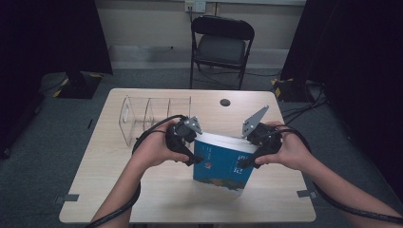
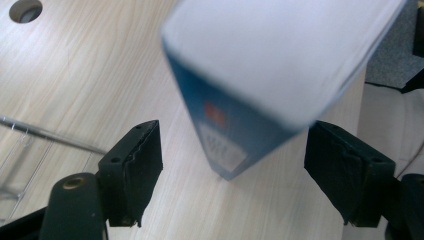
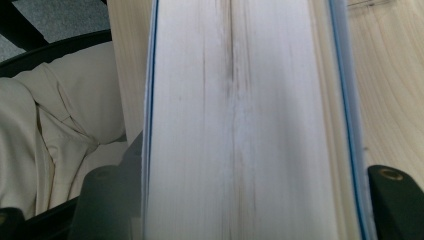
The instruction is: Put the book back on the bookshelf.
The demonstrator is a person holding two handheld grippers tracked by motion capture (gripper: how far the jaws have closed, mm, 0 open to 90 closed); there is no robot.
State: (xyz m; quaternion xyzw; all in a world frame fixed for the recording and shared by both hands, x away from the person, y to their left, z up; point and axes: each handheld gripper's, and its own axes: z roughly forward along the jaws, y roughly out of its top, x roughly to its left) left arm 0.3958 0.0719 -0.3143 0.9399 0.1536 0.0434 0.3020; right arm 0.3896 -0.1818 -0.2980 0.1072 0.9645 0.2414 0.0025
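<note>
Both forearms come in from the near edge of the table [image 1: 95,190] and angle inward toward the book [image 1: 221,164], which stands tilted near the middle of the table, its blue cover facing the person and its white page block on top.

The left hand [image 1: 154,149] holds the left gripper [image 1: 196,160] at the book's left edge, its tip pointing right and down onto the cover. In the left gripper view the jaws stand wide apart, with a corner of the book between them and beyond their tips; neither pad touches it.

The right hand [image 1: 290,149] holds the right gripper [image 1: 242,164] at the book's right edge, its tip pointing left and down. In the right gripper view the page block [image 3: 240,125] lies between the two jaws, one at each cover, so this gripper straddles the book's thickness; whether the pads press on the covers cannot be told.

A clear rack [image 1: 147,116] stands on the table left of the book and farther from the person. A black chair [image 1: 221,45] stands beyond the table, behind the book.
</note>
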